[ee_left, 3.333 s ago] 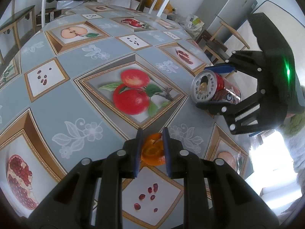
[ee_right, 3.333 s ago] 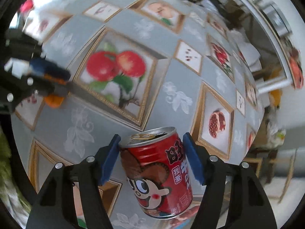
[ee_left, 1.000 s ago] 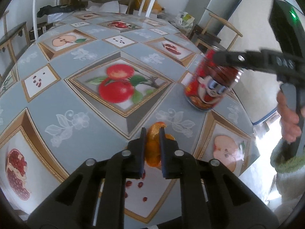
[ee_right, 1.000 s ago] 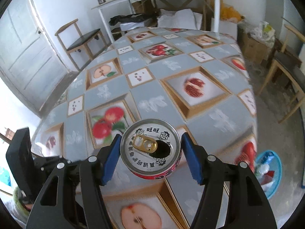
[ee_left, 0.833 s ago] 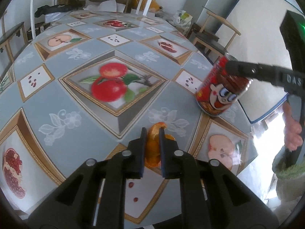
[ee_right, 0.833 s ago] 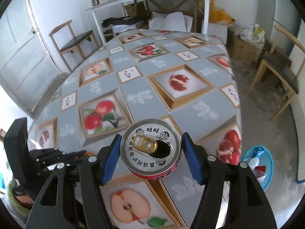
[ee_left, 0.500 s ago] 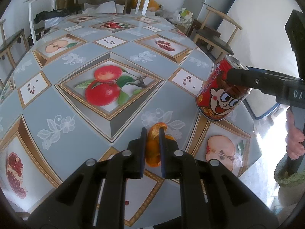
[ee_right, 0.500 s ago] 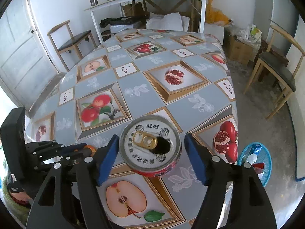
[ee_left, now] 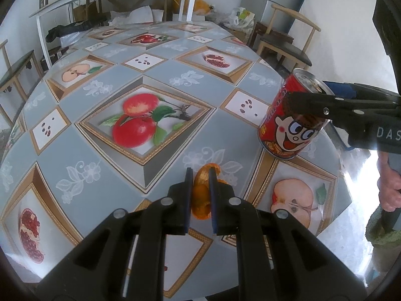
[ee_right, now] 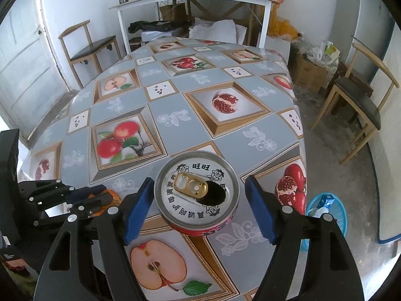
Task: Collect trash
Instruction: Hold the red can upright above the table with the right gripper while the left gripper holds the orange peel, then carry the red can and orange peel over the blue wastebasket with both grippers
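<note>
Lower centre of left wrist view: left gripper [ee_left: 200,195] clamped on orange peel [ee_left: 201,195], over patterned table [ee_left: 100,150]. Right wrist view, centre: red can [ee_right: 196,193] upright on table between right gripper [ee_right: 198,208] pads — jaws just opening, gaps either side. Lower right: blue basket [ee_right: 325,213] on floor.

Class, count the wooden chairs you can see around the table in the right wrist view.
2: one chair beyond the table's far left corner by the door, one chair to its right. Others may be out of view.

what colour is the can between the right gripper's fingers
The can is red with a cartoon face and a silver top; the left wrist view shows it best.
</note>
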A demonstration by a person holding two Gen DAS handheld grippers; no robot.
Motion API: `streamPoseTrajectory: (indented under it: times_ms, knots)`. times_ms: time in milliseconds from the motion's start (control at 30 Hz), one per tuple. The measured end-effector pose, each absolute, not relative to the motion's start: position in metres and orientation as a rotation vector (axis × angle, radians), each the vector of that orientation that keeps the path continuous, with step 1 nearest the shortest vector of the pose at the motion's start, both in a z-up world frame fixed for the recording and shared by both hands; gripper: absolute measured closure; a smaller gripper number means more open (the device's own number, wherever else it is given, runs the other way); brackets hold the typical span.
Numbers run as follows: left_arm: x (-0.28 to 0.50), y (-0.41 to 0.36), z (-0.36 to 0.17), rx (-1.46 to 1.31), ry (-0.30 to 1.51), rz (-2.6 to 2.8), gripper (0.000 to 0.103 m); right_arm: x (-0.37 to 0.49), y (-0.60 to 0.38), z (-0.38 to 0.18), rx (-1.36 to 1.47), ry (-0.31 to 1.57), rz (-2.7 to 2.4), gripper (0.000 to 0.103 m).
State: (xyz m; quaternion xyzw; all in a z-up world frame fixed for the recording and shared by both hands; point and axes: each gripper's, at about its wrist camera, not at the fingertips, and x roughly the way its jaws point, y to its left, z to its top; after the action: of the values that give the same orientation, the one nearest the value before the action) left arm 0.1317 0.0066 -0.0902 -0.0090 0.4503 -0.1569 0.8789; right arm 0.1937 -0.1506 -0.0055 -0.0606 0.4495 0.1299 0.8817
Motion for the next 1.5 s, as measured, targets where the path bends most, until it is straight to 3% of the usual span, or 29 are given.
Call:
streamPoseTrajectory:
  times_ms: [167,333,1500]
  knots:
    - [0.131,0.005,-0.089,-0.007,0.931,-0.321,0.092,0.193,-0.149,-0.006,-0.142,0.937,0.252,0.031]
    - [0.13,0.005,-0.087,0.0,0.922,-0.314,0.092,0.192,-0.147,-0.005,-0.151,0.932,0.255,0.039]
    - [0.124,0.008,-0.072,0.004,0.877,-0.294,0.092,0.18,-0.15,0.016,-0.128,0.882,0.227,0.039]
